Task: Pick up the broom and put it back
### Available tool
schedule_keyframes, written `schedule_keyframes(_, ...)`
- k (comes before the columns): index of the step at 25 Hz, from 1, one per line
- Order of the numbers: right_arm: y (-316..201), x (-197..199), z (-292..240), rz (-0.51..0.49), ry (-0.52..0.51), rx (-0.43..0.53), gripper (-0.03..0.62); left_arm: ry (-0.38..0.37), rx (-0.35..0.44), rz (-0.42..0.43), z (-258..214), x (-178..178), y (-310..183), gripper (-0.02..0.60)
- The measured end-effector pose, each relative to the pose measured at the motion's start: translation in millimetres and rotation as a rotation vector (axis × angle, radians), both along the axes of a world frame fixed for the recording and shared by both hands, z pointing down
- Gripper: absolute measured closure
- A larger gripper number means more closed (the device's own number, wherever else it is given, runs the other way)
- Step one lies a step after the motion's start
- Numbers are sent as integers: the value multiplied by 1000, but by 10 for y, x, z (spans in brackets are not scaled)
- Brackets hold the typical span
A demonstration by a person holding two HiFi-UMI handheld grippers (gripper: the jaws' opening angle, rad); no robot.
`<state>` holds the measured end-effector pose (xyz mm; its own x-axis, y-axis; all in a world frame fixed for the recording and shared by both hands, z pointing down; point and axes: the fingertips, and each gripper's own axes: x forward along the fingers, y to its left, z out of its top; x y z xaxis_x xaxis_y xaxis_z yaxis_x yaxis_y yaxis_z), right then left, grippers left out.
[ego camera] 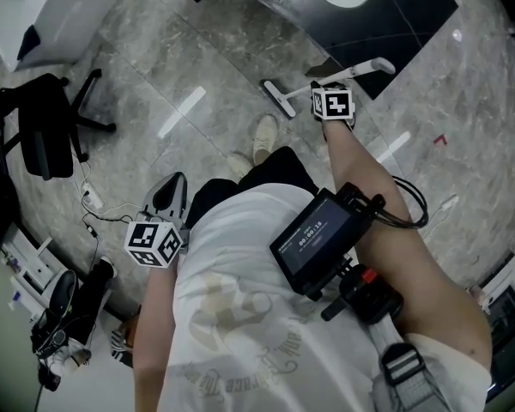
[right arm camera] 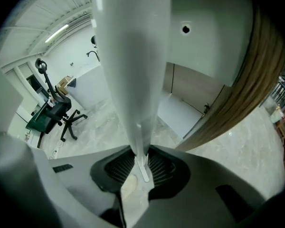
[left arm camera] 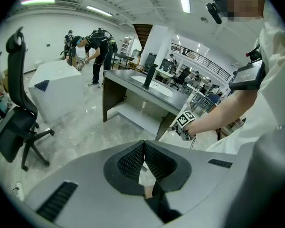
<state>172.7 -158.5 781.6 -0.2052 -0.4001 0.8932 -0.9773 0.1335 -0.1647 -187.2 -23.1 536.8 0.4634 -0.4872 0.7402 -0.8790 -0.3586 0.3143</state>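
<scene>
**A:** How far along are you?

**B:** The pick-up looks done, or close to it. My right gripper (ego camera: 332, 106) sits out at 1 o'clock from me. Its jaws are clamped on the broom (right arm camera: 133, 56), with the white handle (ego camera: 371, 66) pinched between the pads.

**A:** Is the broom off the ground?

**B:** I can't tell. The head (ego camera: 278, 99) lies at 12 o'clock, just past my shoes and low over the grey floor (ego camera: 197, 58). The handle slants away from it toward 2 o'clock. Whether the head touches the floor, I can't make out.

**A:** And your other side?

**B:** My left gripper (ego camera: 159, 230) hangs by my hip at 8 o'clock. Its jaws are closed, pad against pad, with nothing between them. It has no part in this yet.

**A:** So what's left?

**B:** The whole second half, I judge: carrying the broom to its place and letting go. I can't see a rack or corner that is plainly its home. The chair (ego camera: 47, 131) at 10 o'clock stands well apart from the broom.
</scene>
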Motion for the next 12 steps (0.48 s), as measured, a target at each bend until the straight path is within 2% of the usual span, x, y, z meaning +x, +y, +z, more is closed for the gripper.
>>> schedule_keyframes(9,-1,-15,0,7,-34,-8,493,-3,4,9,-13,27,-61,569)
schedule_keyframes(12,8,-63,1,16,-63,2,452,-1,5,23,4,33,-84,569)
